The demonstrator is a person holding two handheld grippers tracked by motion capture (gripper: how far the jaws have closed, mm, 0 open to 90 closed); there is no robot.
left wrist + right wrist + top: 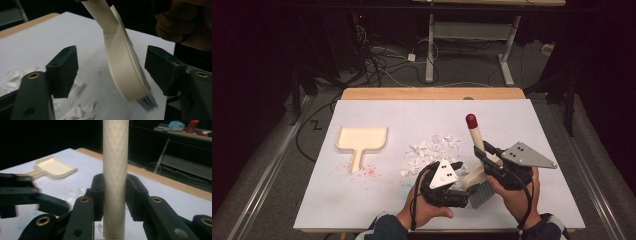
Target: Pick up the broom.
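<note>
Black jaws of the right gripper (113, 195) clamped the cream, faintly faceted handle of the brush (477, 165), red-capped and tilted, bristles down near the table's (362, 200) front edge. Beside the brush, the left gripper (111, 72) stood partly open, jaws flanking the smooth curved brush head without touching. Crumpled white paper scraps (432, 150) lay just left of the brush; farther left, well apart, lay the cream dustpan (361, 140), with bare white surface around it
</note>
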